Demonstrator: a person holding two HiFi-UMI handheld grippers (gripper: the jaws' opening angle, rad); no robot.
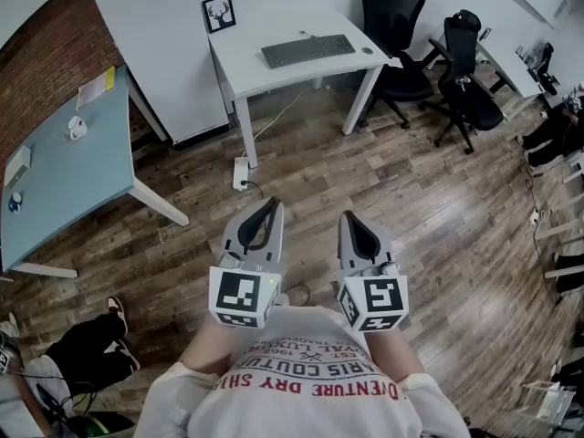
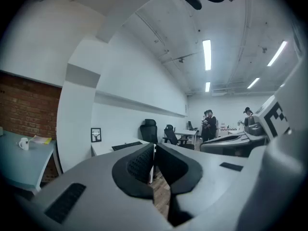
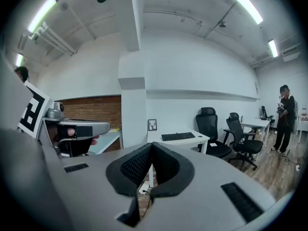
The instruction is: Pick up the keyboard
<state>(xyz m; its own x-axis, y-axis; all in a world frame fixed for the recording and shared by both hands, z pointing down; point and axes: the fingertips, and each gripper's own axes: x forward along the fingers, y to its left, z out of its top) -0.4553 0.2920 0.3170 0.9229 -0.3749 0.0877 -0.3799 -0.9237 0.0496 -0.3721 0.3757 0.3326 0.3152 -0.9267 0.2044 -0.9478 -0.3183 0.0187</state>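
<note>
A black keyboard (image 1: 307, 50) lies on a white desk (image 1: 246, 67) across the room, with a small dark mouse (image 1: 367, 50) to its right. The keyboard (image 3: 178, 136) also shows far off in the right gripper view, and as a thin dark strip, the keyboard (image 2: 126, 146), in the left gripper view. My left gripper (image 1: 271, 205) and right gripper (image 1: 348, 217) are held side by side in front of my chest, well short of the desk. Both are shut with nothing between their jaws.
A framed deer picture (image 1: 219, 12) stands on the desk's back left. Two black office chairs (image 1: 398, 26) (image 1: 467, 71) sit right of the desk. A pale blue table (image 1: 64, 176) with a mug (image 1: 78, 128) is at the left. A power strip (image 1: 241, 172) lies on the wood floor. People stand far off (image 2: 210, 124).
</note>
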